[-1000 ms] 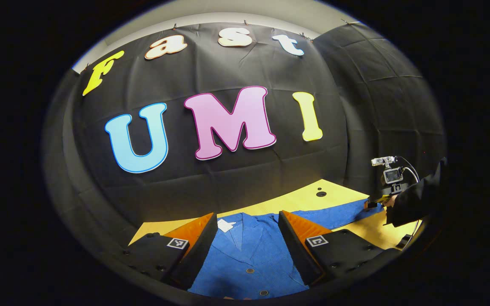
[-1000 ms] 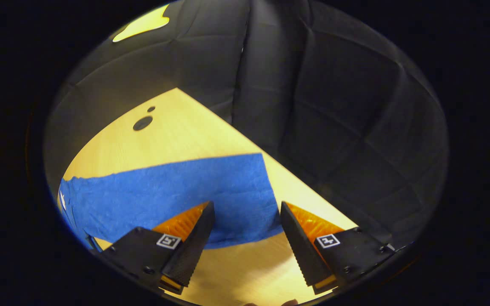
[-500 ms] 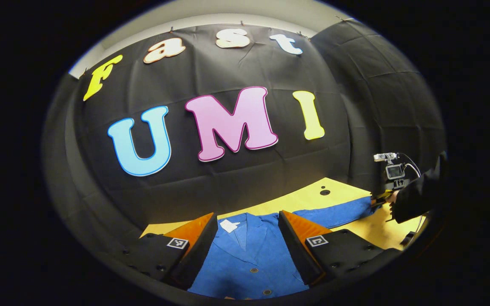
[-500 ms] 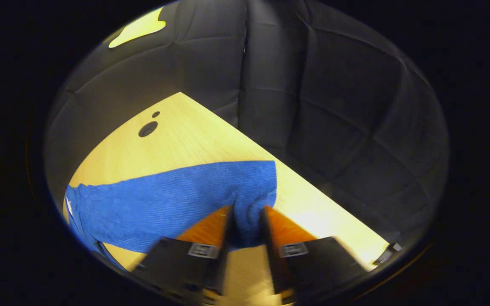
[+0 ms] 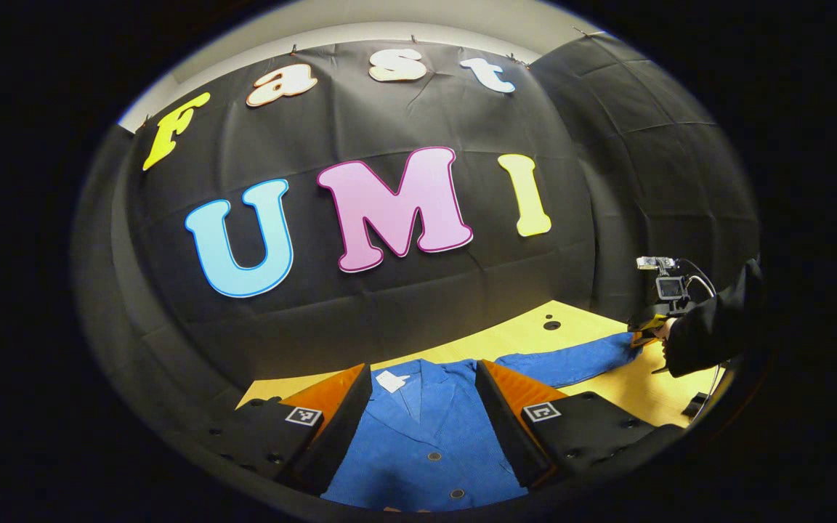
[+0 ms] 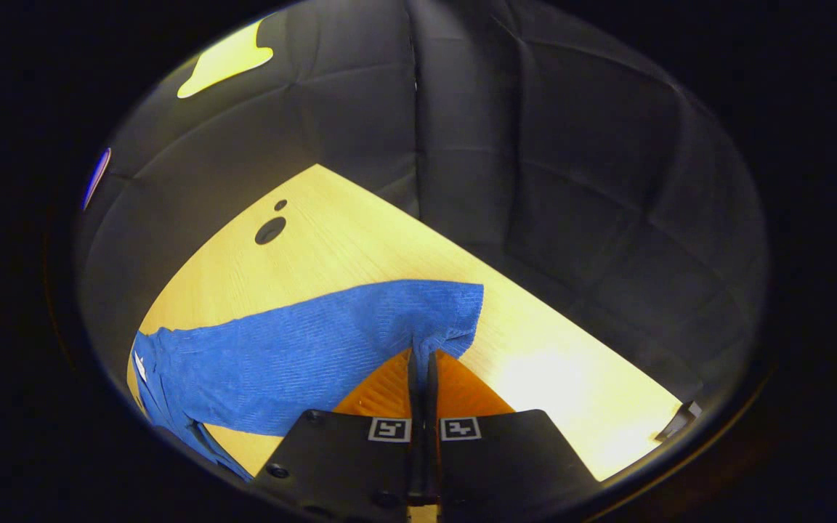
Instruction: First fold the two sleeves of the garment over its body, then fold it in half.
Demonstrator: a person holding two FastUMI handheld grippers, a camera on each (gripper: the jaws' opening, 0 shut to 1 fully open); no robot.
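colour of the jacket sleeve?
Blue, the sleeve; clearest in the right gripper view.

wooden table (image 6: 360,240), black cloth wall (image 6: 535,160)

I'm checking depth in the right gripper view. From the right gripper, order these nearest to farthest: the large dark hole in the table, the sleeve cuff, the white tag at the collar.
1. Sleeve cuff: pinched in the right gripper, bottom centre.
2. White tag: far left, at the sleeve's other end.
3. Large dark hole: upper left on the table, near the wall.
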